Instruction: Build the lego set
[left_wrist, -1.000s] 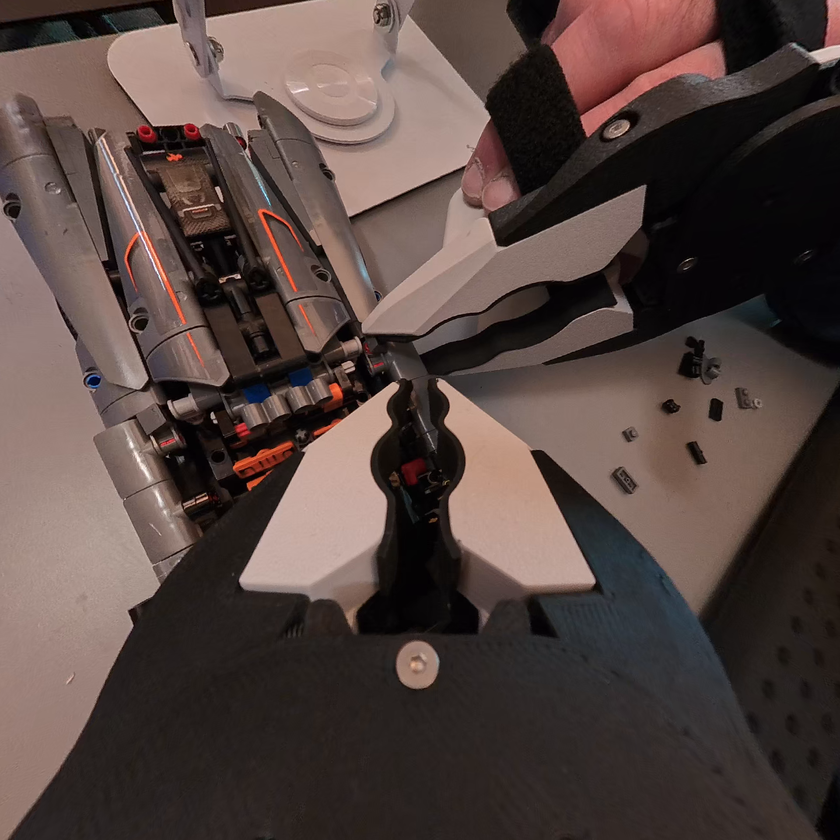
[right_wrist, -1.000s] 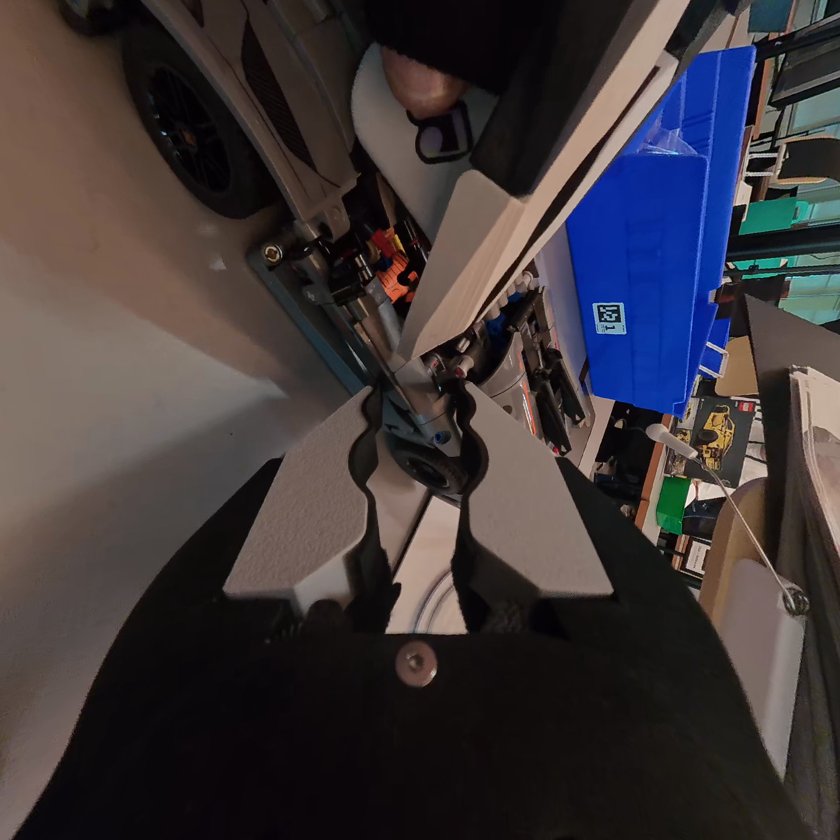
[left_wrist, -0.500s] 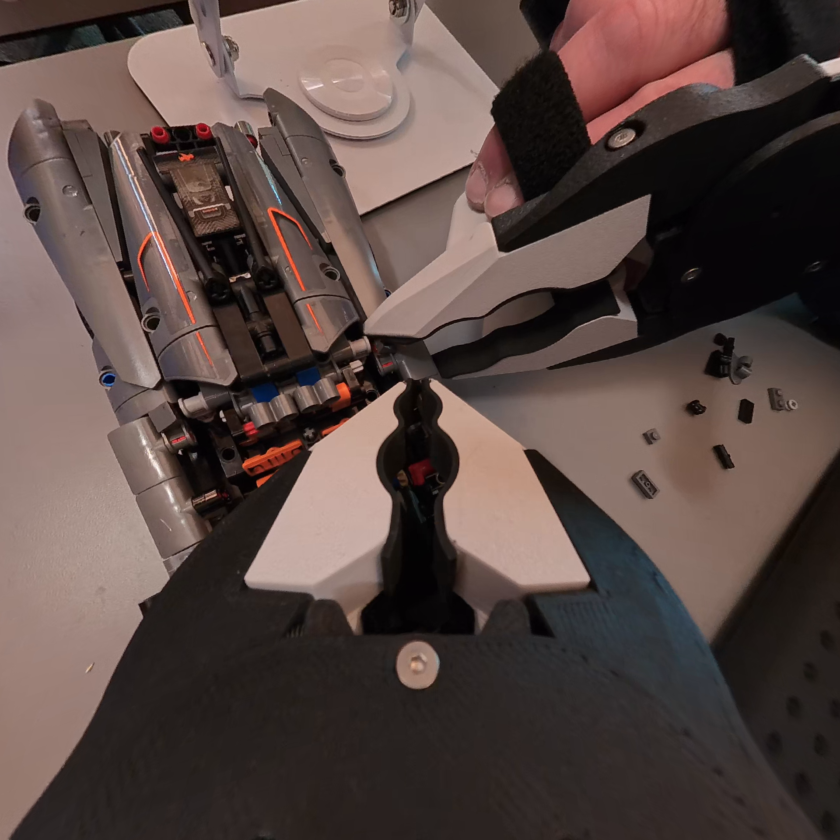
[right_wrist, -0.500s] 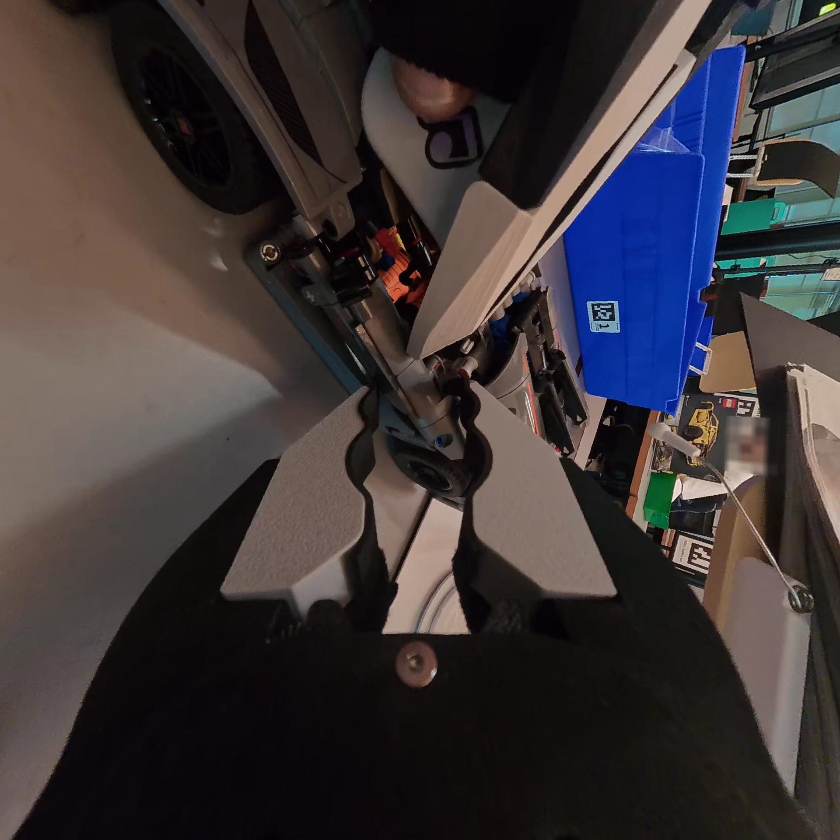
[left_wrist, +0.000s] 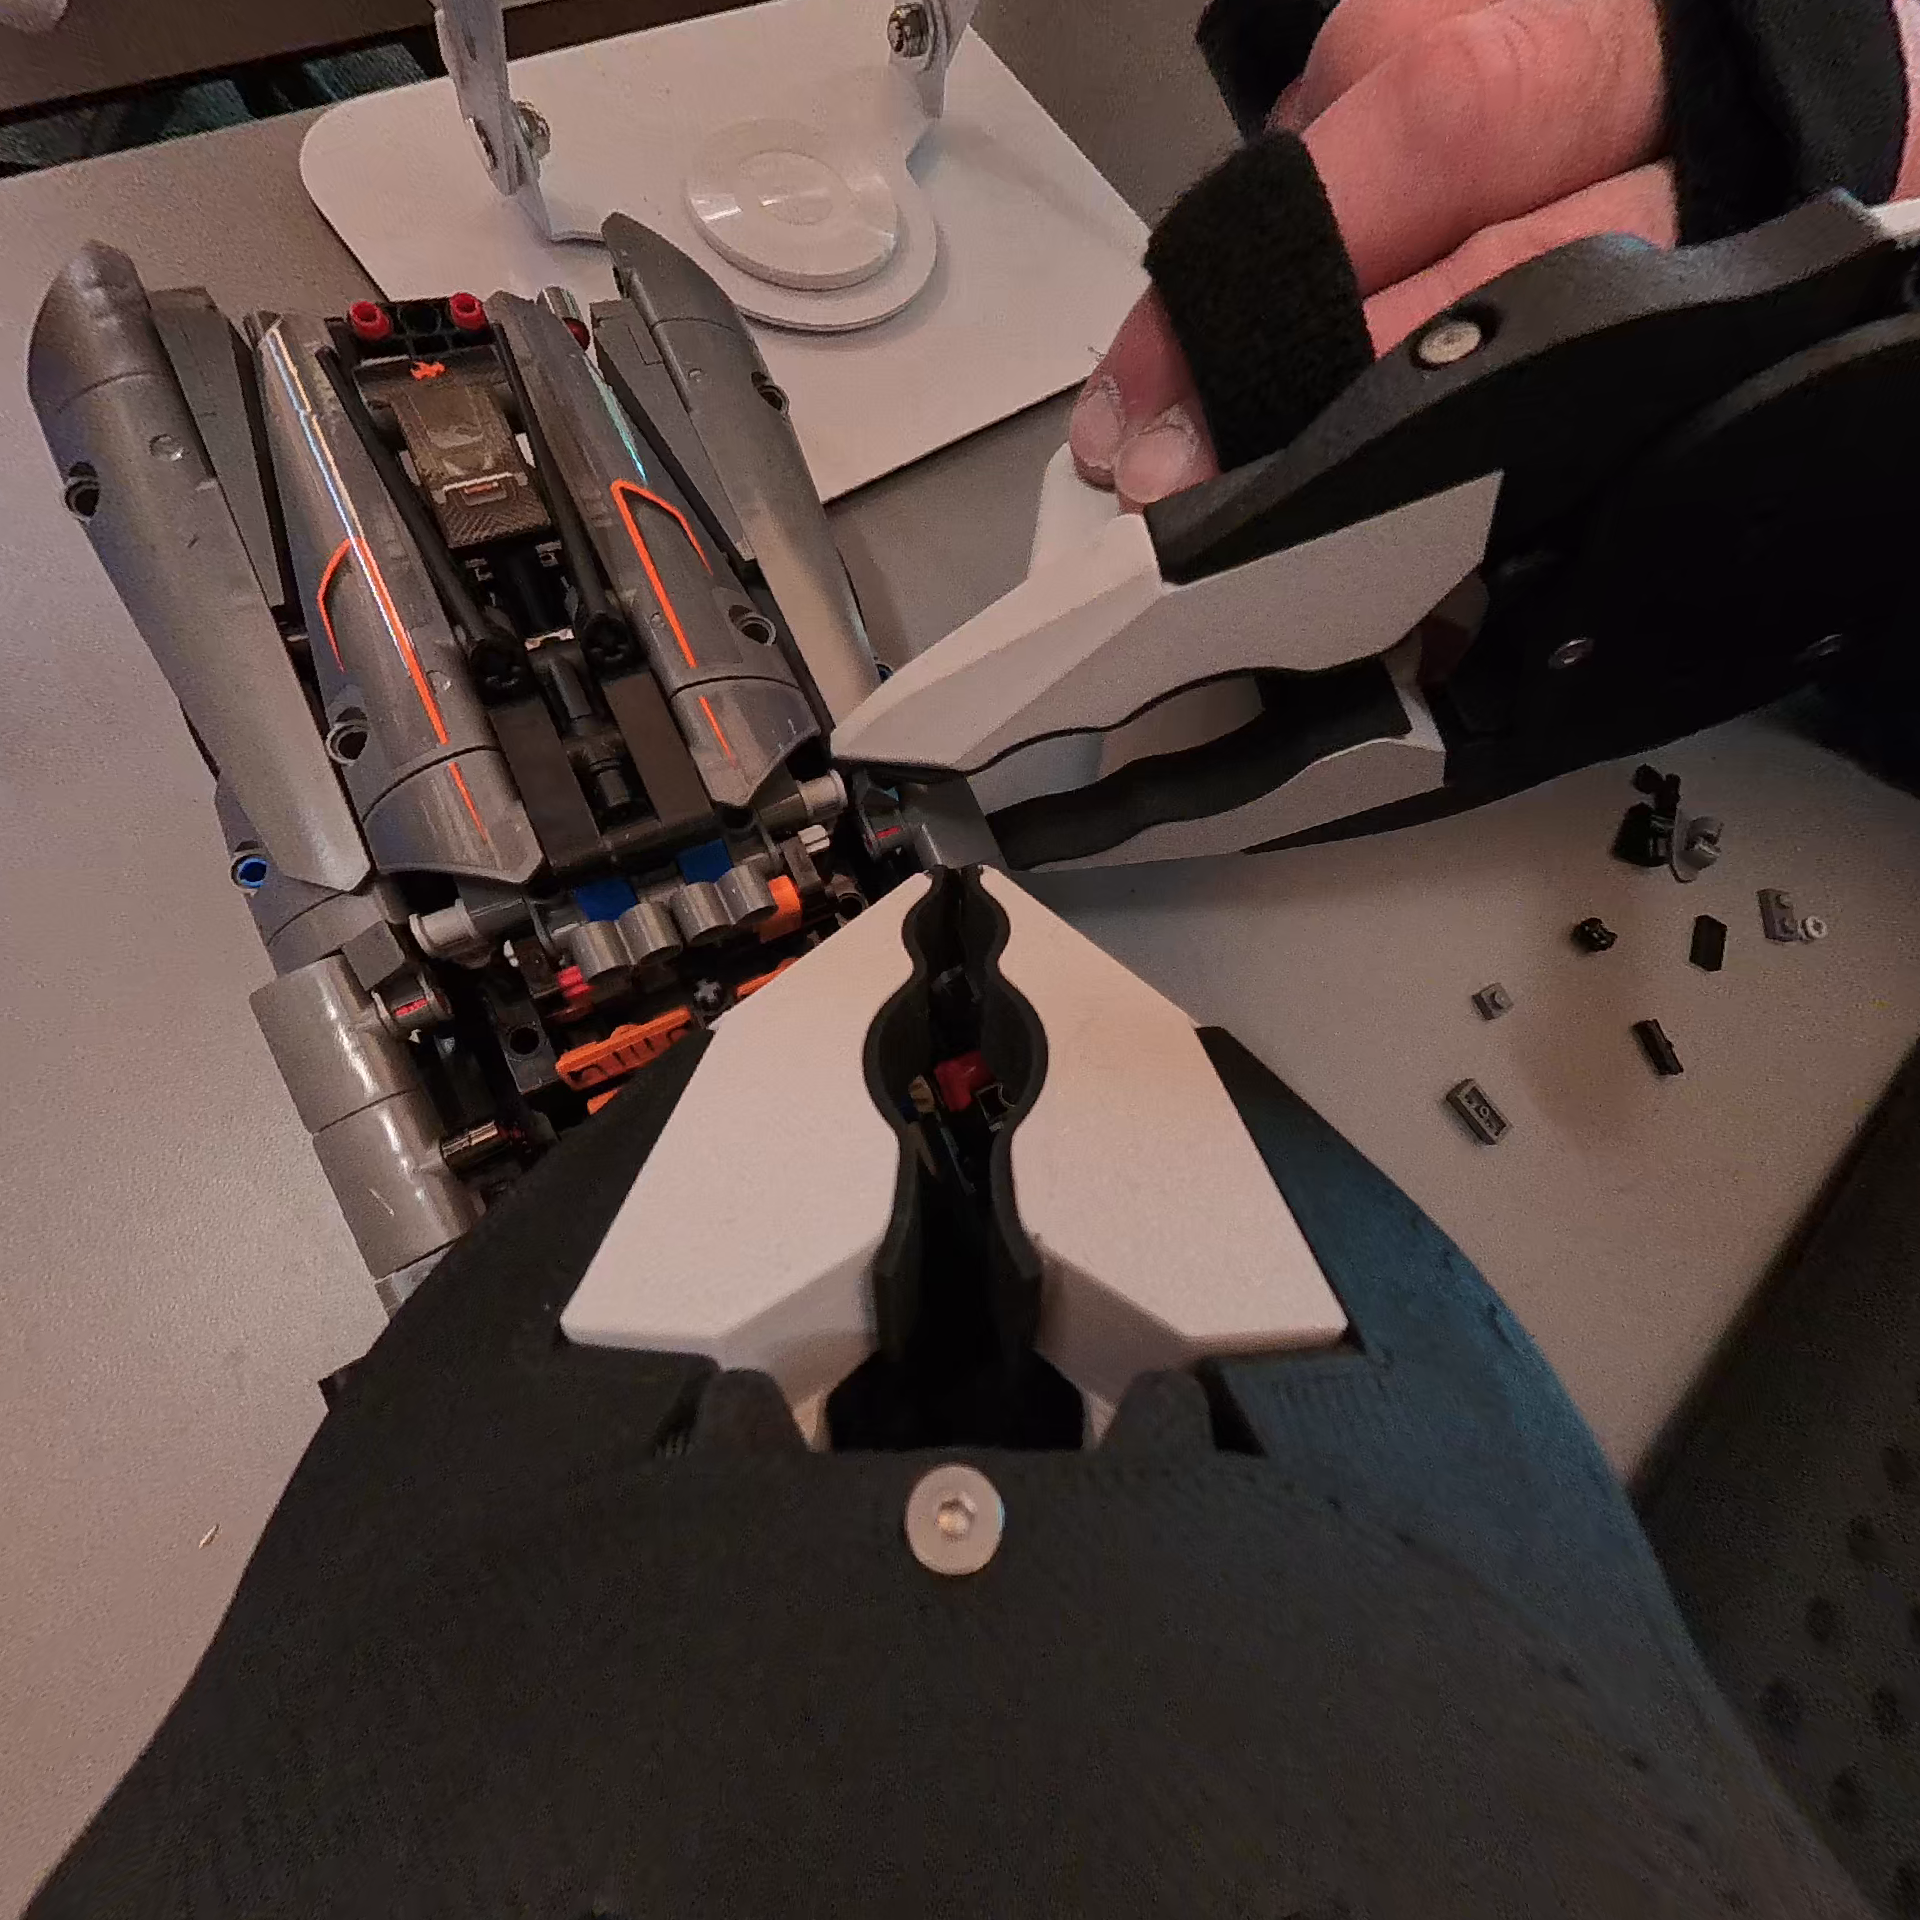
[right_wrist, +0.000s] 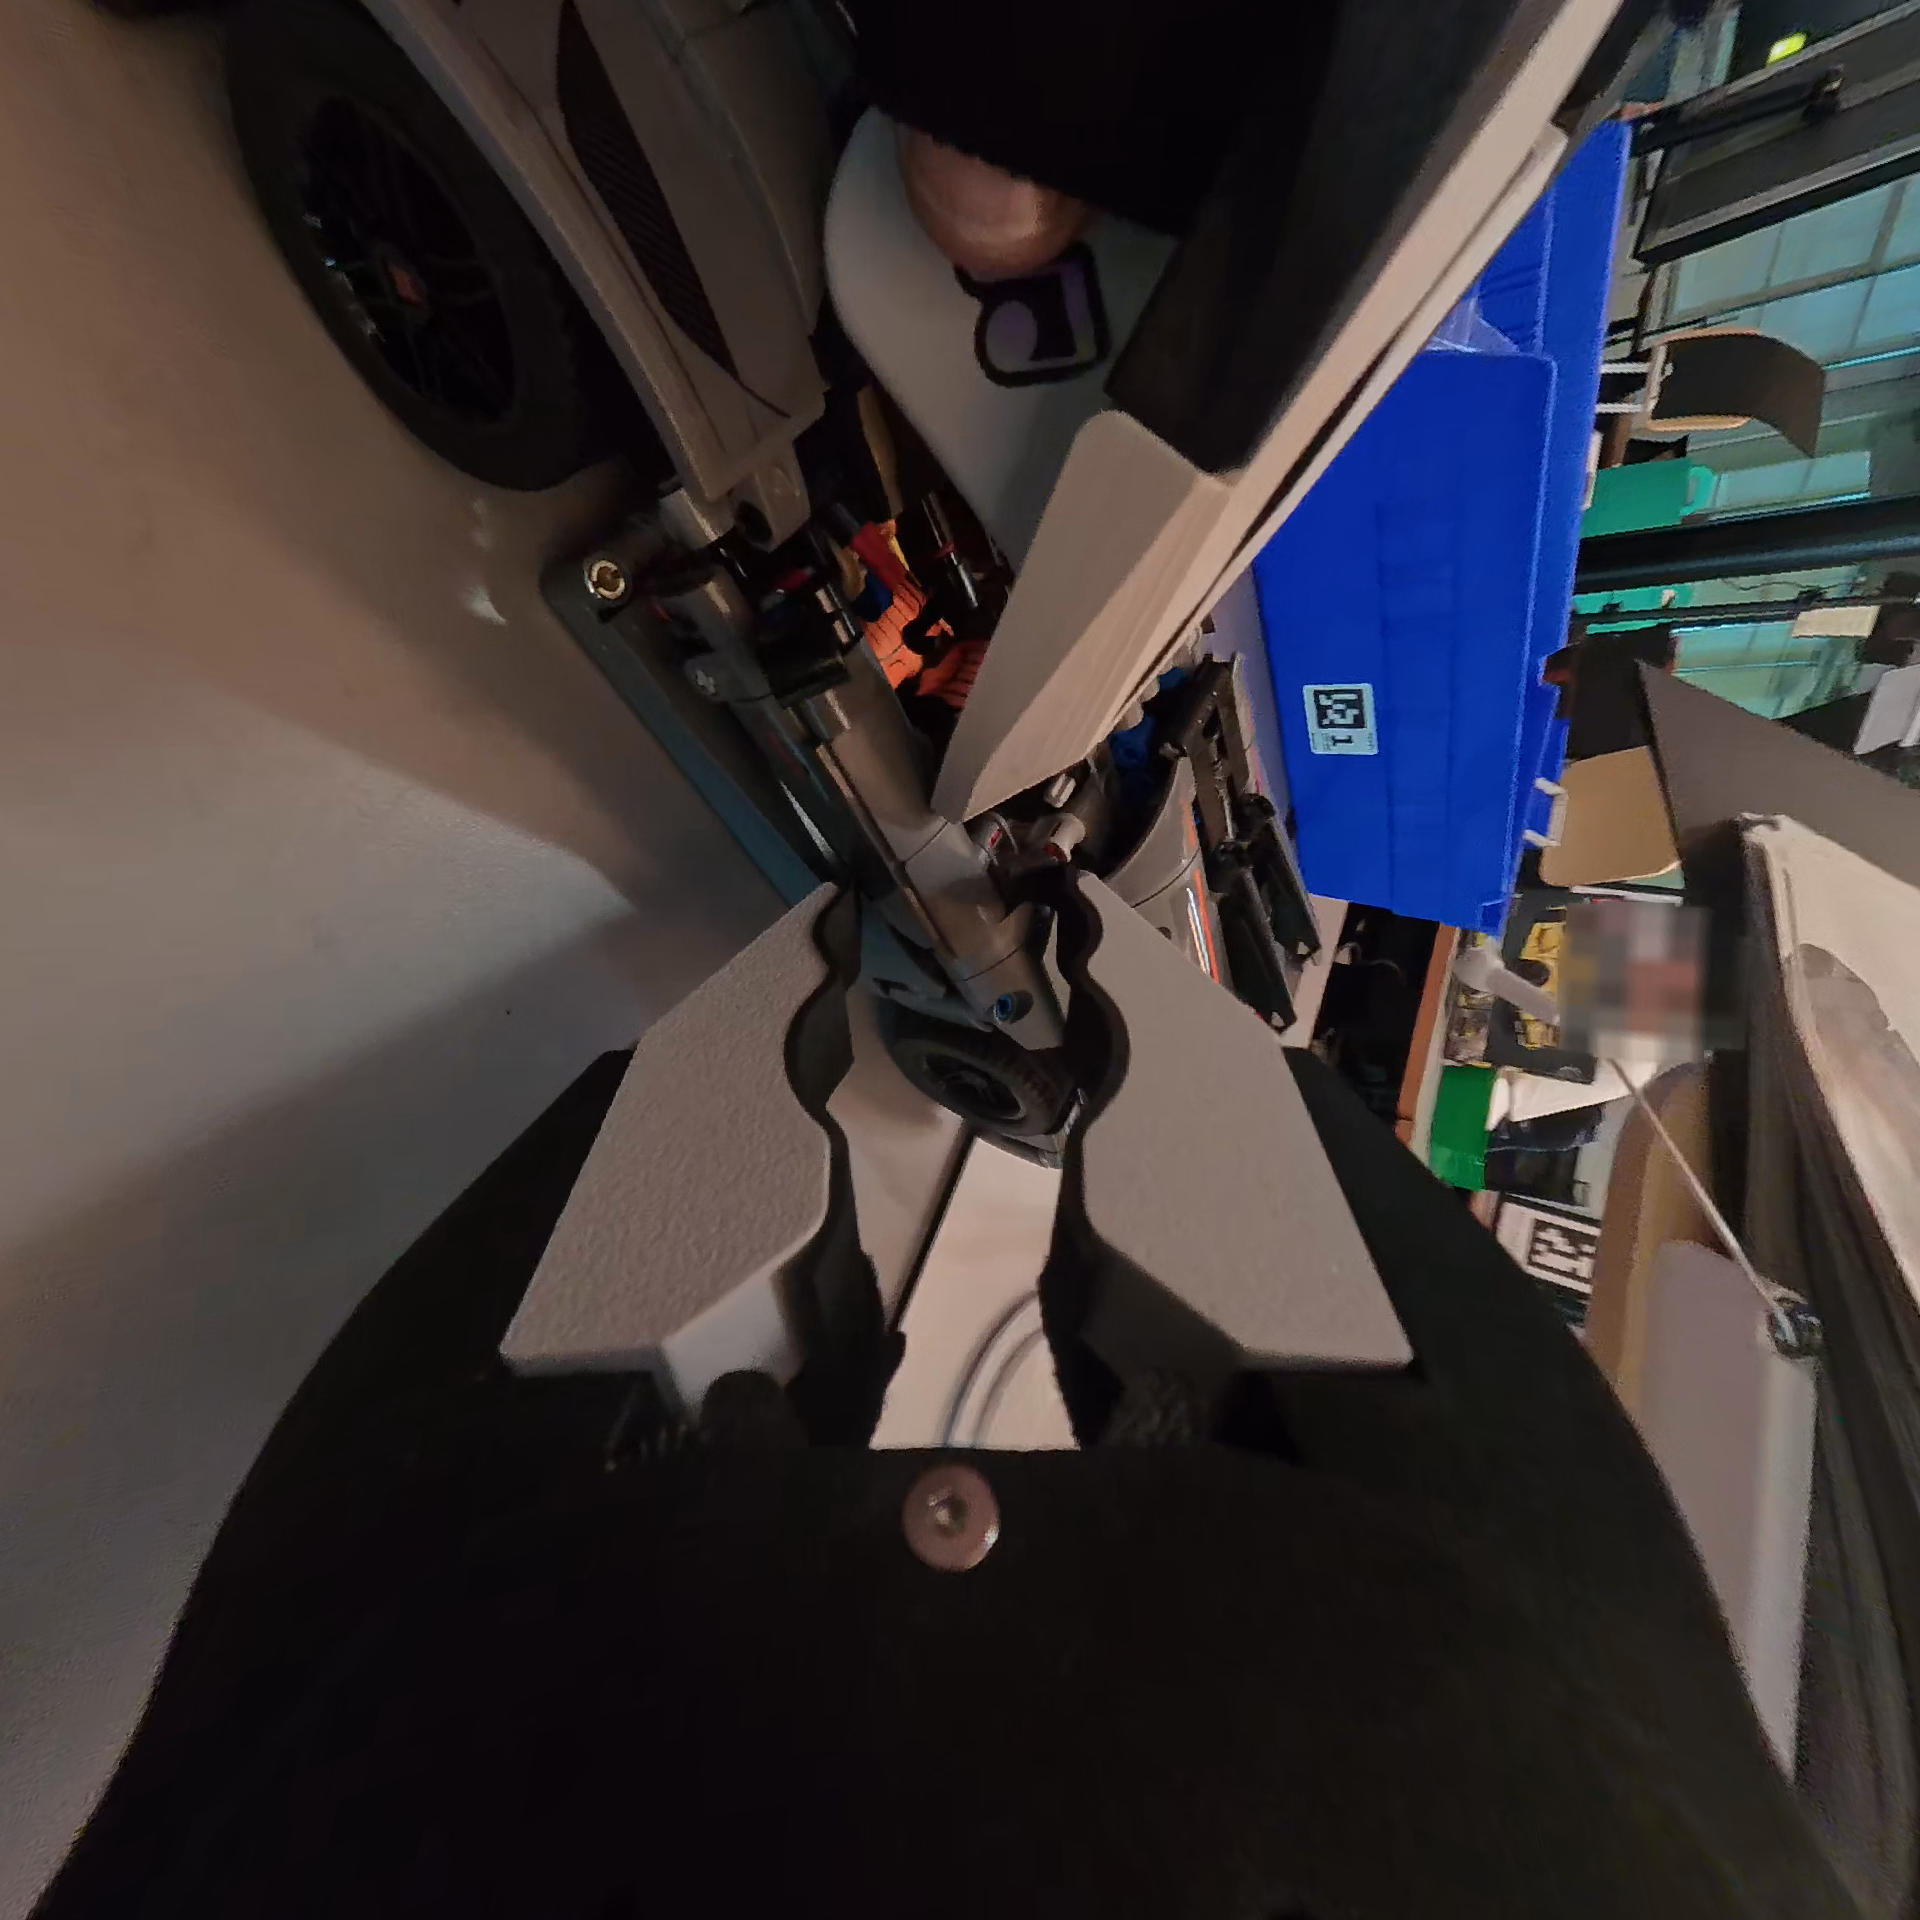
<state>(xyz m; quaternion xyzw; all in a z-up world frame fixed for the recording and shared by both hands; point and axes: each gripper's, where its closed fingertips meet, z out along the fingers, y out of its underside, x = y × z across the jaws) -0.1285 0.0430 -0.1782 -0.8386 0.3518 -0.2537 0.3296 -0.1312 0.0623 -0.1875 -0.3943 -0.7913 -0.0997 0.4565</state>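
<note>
Model: grey toy car (left_wrist: 447, 644) with orange stripes, part-built, lying flat on the table (left_wrist: 125, 1091); its long axis runs away from my left gripper, the open mechanical end toward me, the tapered end toward the white stand base (left_wrist: 935, 208).

Left gripper (left_wrist: 951, 883): mine, low over the near right corner of the car. Fingers almost together, only a narrow slot between them; a thin grey stub sits at the tips, but I cannot tell whether they pinch it. (Red and black parts show through the slot, underneath.)

Right gripper (right_wrist: 961, 904): comes in from the right, across the car's long axis. Fingers partly apart, straddling a grey rod piece (right_wrist: 956, 883) on the car's side; whether the pads press it I cannot tell.

Key relation: both sets of tips meet at one spot, the near right corner of the car, just beside each other and roughly at right angles. My left gripper is nearer along the car's length; the right reaches it sideways.

Loose parts: small black and grey pieces (left_wrist: 1652, 1044) scattered on the table to the right, well apart from the car.

Background: blue bin (right_wrist: 1423, 582) beyond the car, in the right wrist view.

Judgement: fitting work at that corner; the next push likely runs along the rod's axis.
</note>
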